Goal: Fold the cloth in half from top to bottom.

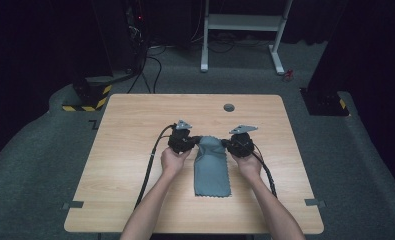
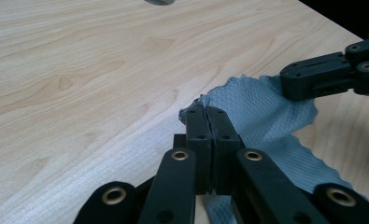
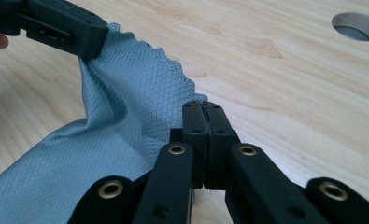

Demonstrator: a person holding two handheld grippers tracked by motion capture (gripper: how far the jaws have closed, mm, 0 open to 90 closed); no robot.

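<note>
Holding: both grippers pinch one grey cloth (image 1: 212,167) at its far end.
Left gripper (image 2: 209,116): jaws pressed together on the cloth's far corner, a thin fold of fabric caught between them.
Right gripper (image 3: 203,112): jaws closed tight on the other far corner, at the scalloped edge.
Cloth: stretches between the two pairs of jaws, its far end lifted and bunched; the rest trails back from the jaws toward the person, lying flat on the desk (image 1: 135,120).
Hands: one behind each gripper, forearms coming in from the near desk edge.
Beyond jaws: bare wood, then a round cable hole (image 1: 229,107) well apart from both grippers.
</note>
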